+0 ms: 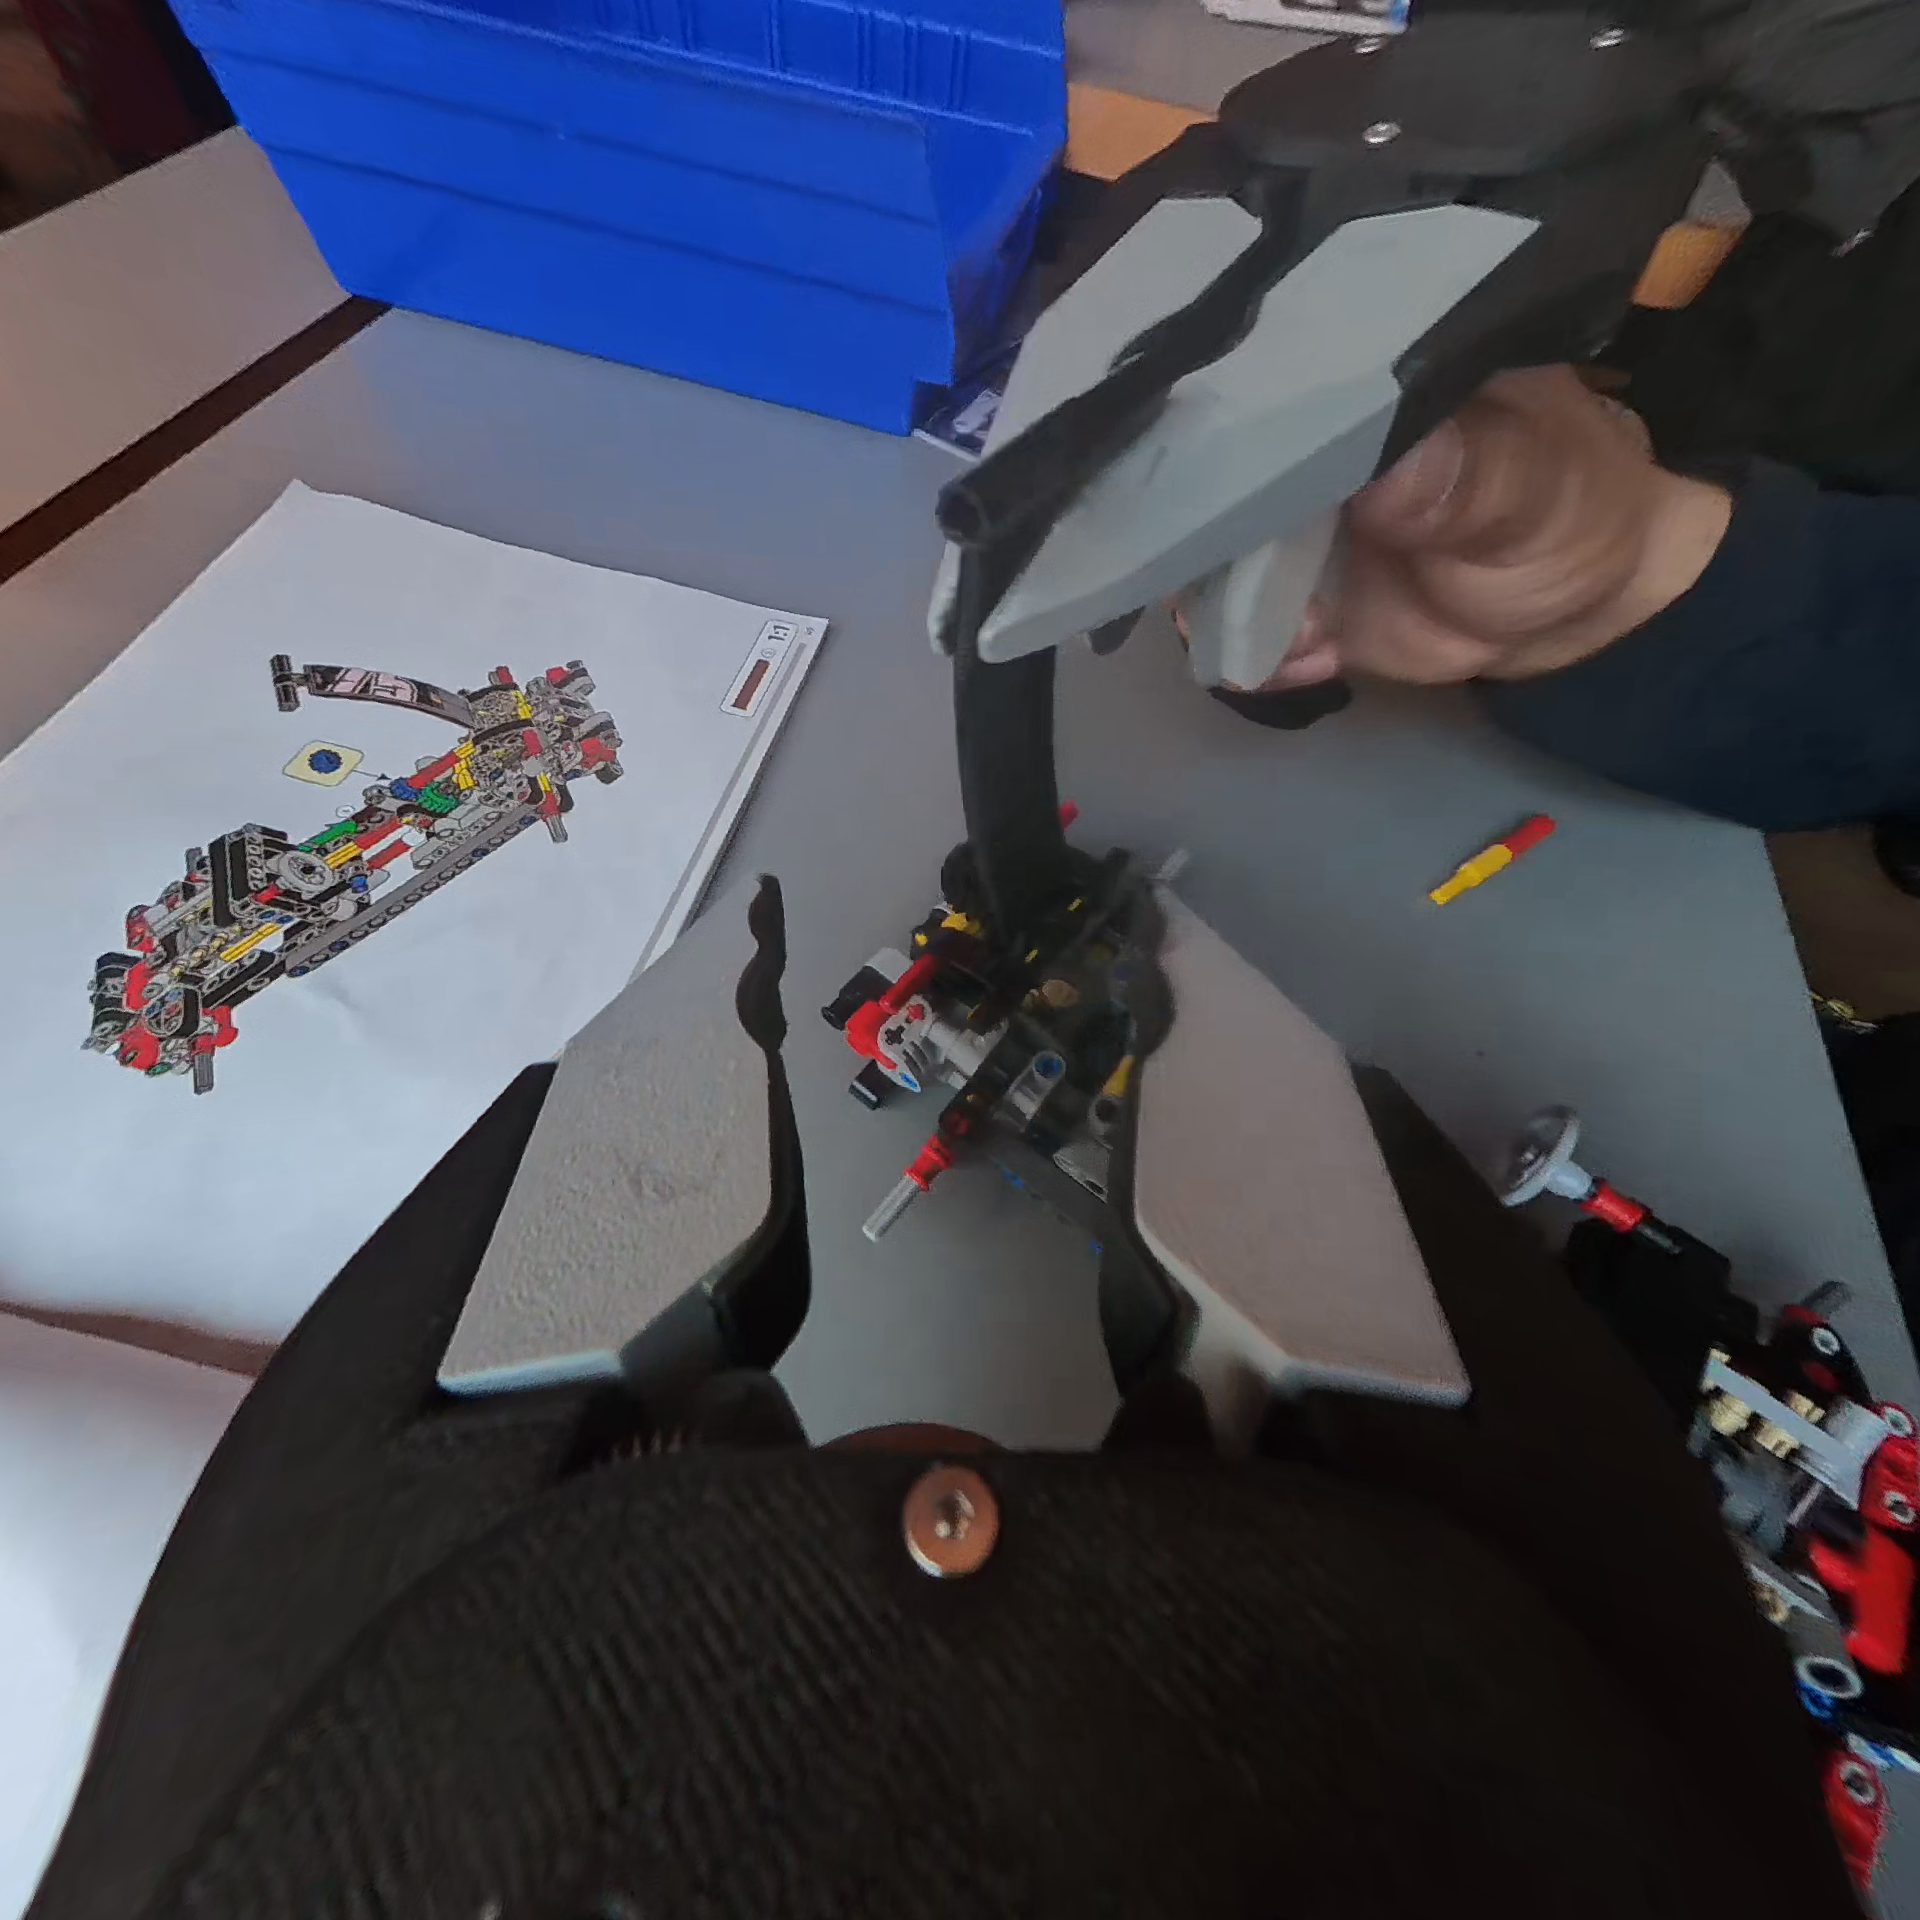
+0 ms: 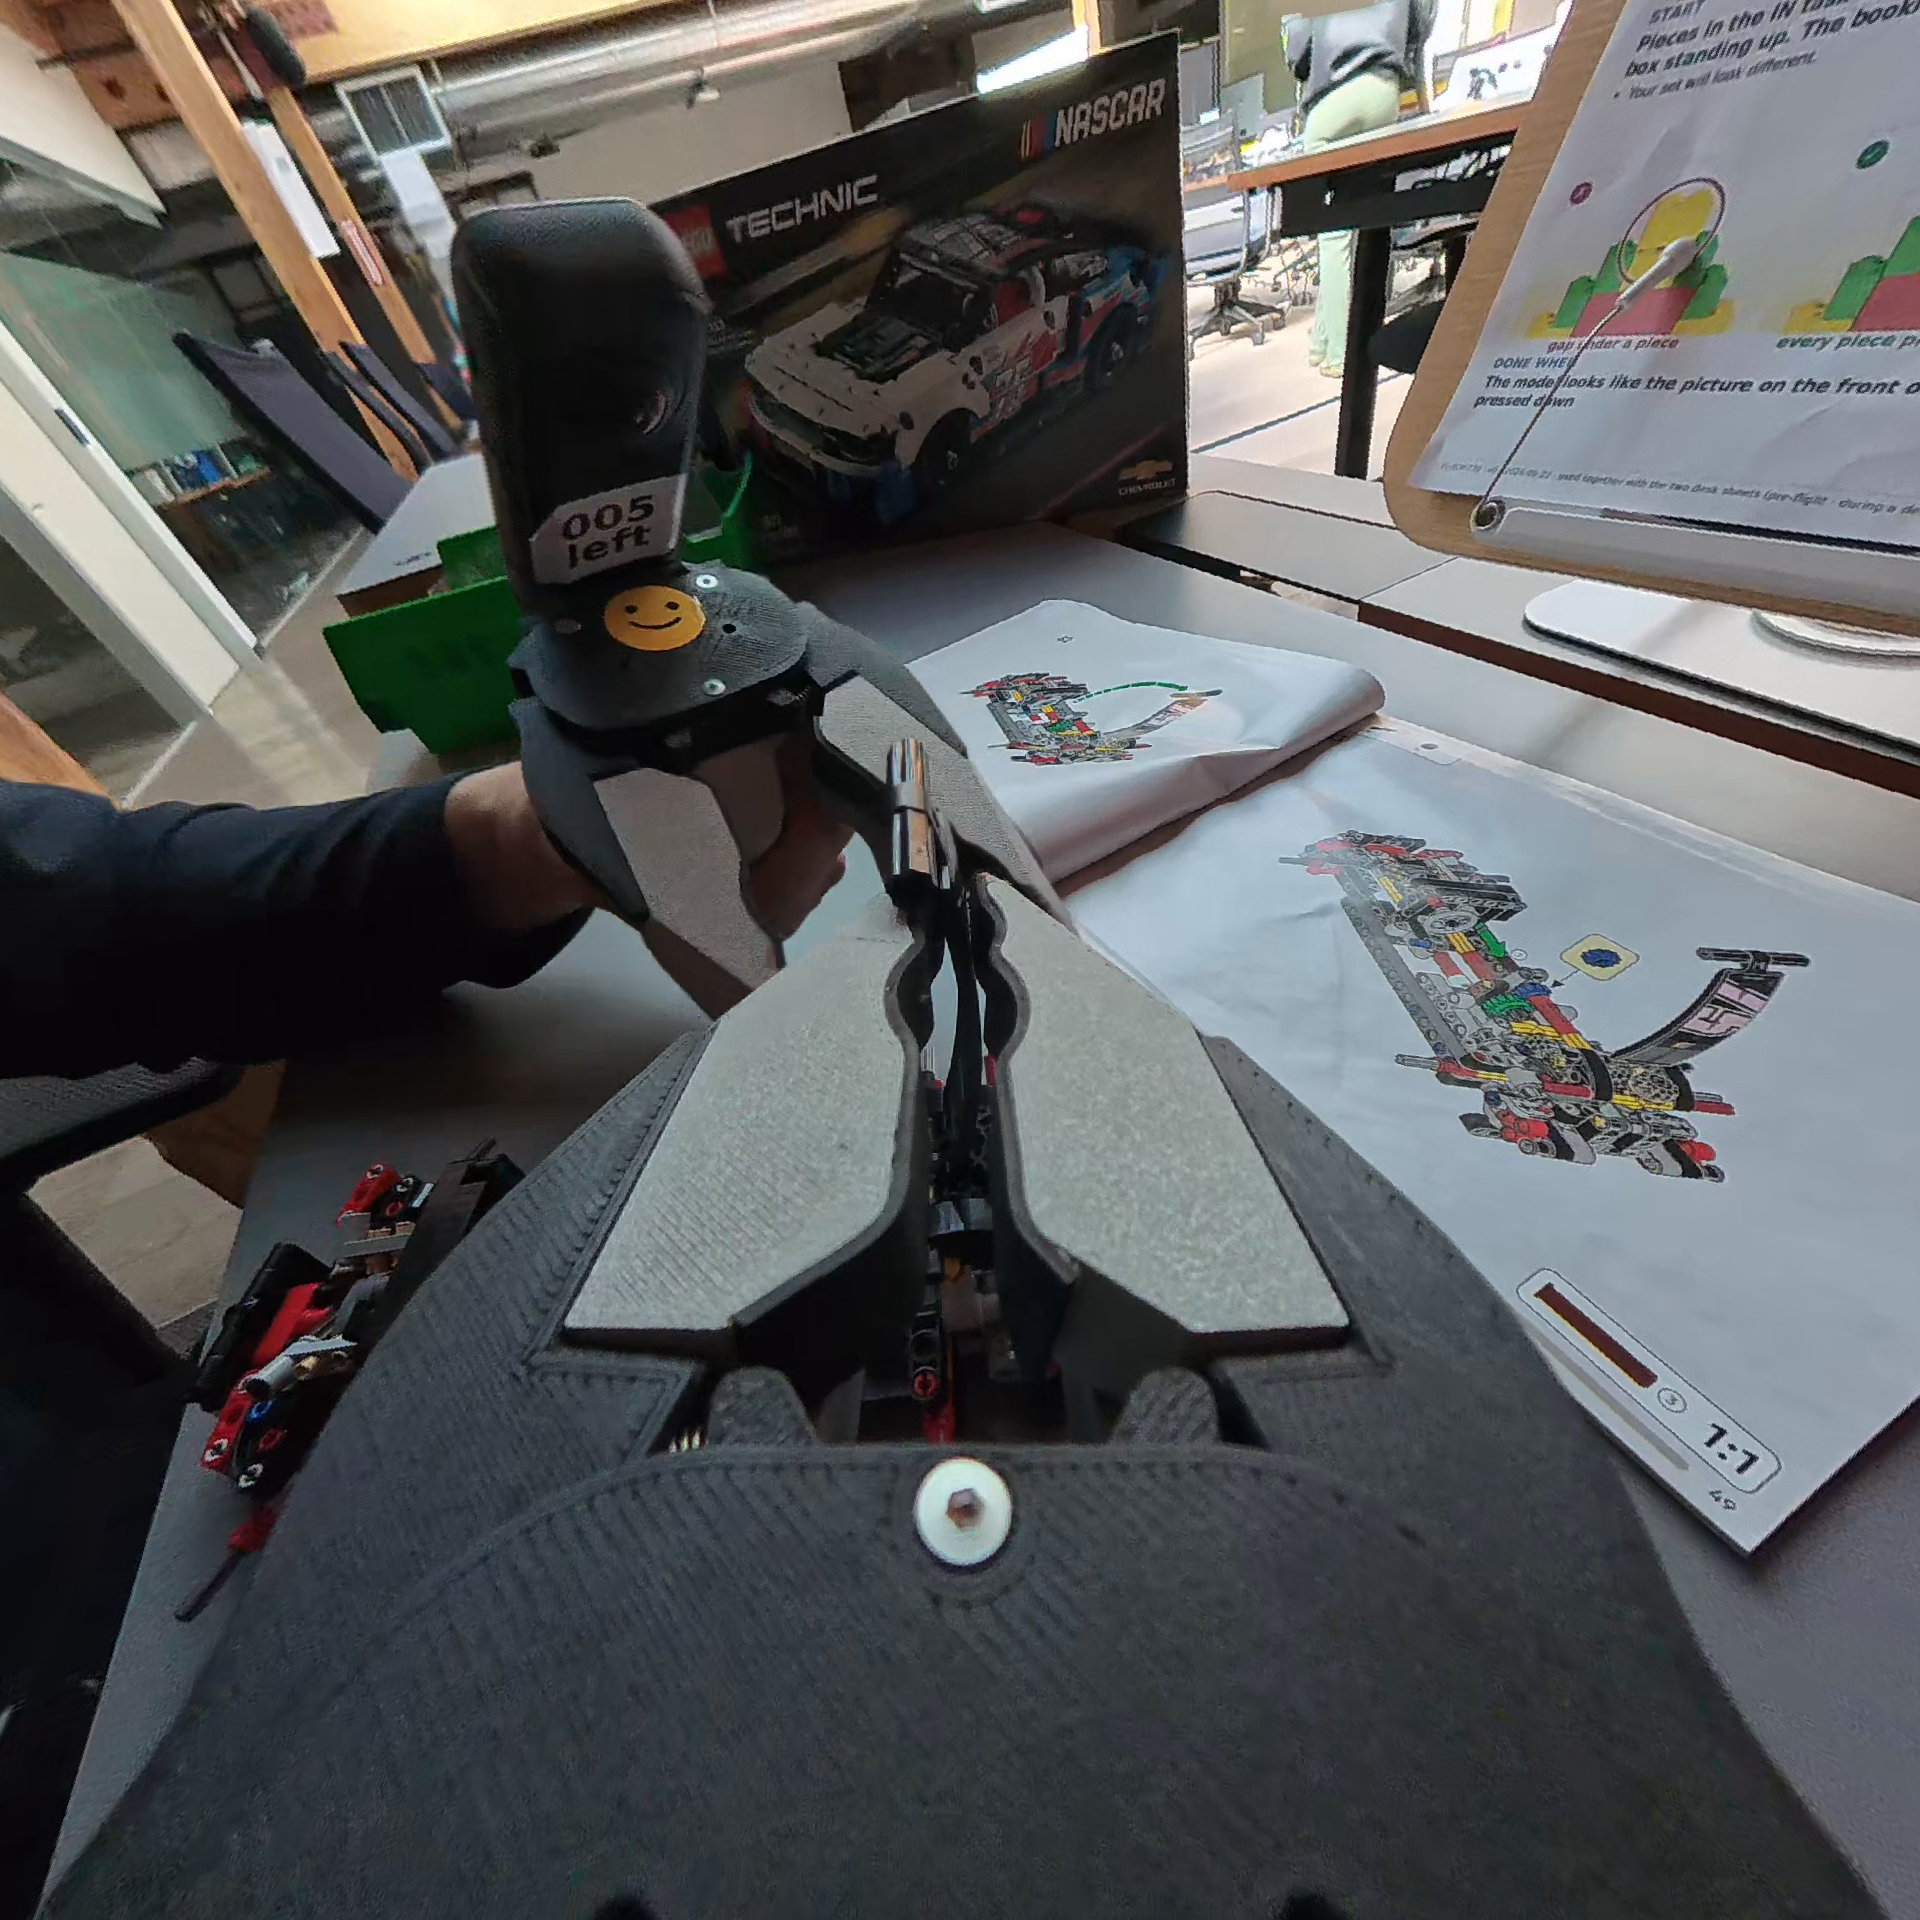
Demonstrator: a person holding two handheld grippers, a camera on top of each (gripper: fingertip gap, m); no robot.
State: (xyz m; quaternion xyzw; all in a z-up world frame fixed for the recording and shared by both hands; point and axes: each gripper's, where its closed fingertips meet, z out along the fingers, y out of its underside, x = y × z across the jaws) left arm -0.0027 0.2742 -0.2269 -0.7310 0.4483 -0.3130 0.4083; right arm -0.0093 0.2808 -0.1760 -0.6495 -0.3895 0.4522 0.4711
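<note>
Black tube [image 1: 1003, 748] pinched by the right gripper [image 2: 961, 925], rising from a small brick model [image 1: 977, 1018] on the grey table [image 1: 1558, 1039].

Nearest, the left gripper [image 1: 956, 935] is spread around the model: its right finger lies against the model, while the left finger [image 1: 767, 966] stands just clear. The right gripper's fingers are pressed together on the tube's upper end. Beside them lie a second brick assembly [image 1: 1787, 1455] and a yellow-and-red pin [image 1: 1491, 860]. An open instruction booklet [image 1: 416, 831] lies further left, and a blue bin [image 1: 644, 208] stands beyond.
</note>
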